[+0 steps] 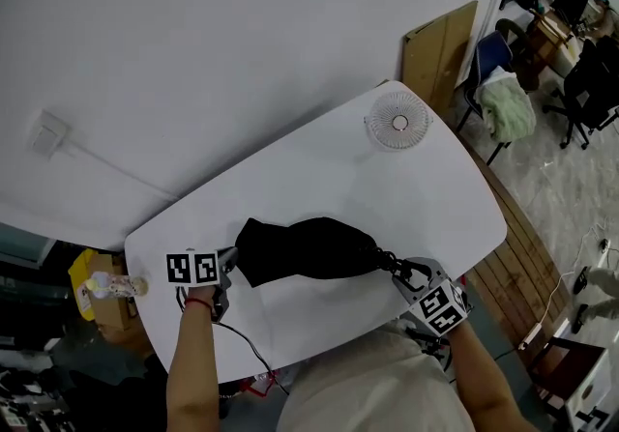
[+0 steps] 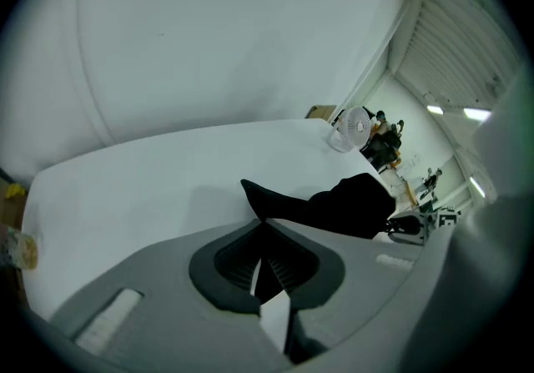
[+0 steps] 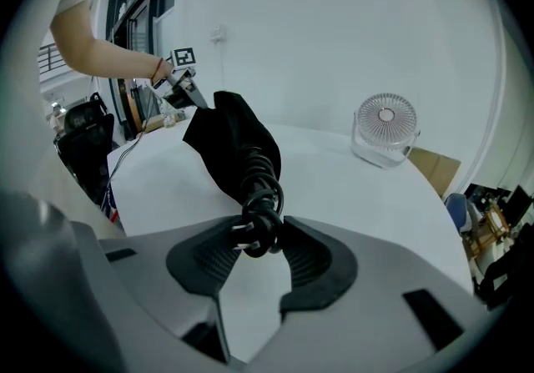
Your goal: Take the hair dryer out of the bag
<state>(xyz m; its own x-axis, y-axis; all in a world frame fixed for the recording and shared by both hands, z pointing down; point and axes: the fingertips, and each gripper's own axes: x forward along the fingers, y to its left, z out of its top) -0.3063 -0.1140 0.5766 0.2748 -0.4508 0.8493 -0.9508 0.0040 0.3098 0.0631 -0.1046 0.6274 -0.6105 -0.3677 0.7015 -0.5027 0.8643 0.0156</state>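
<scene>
Head view shows the black bag (image 1: 305, 248) stretched lengthwise along the near edge of the white worktop (image 1: 387, 198), with you holding one end in each hand; whether its belly rests on the surface or hangs just above it cannot be told. Your left hand-held gripper (image 2: 263, 225) has its jaws closed all the way onto a pinch of black fabric at the bag's closed corner, toward the worktop's left end. Your right hand-held gripper (image 3: 259, 234) stands about half open, its pads clamped on the coiled cord (image 3: 260, 196) where it spills from the bag's mouth, with the plug (image 3: 238, 238) and its prongs just at the jaw tips. The hair dryer itself does not show; judging by the full shape of the bag, it sits inside, and only its cord is out. The step in hand looks like drawing the dryer out by that cord while the other end anchors the bag. To do it well, hold the fabric pinch firm and low, and pull the cord straight along the bag's length, away from the left hand, not upward, so the dryer's body slides through the mouth instead of snagging. Pull steadily, since the coil may unwind or slip between the pads. A desk fan (image 1: 397, 120) stands at the far right corner, well apart.
</scene>
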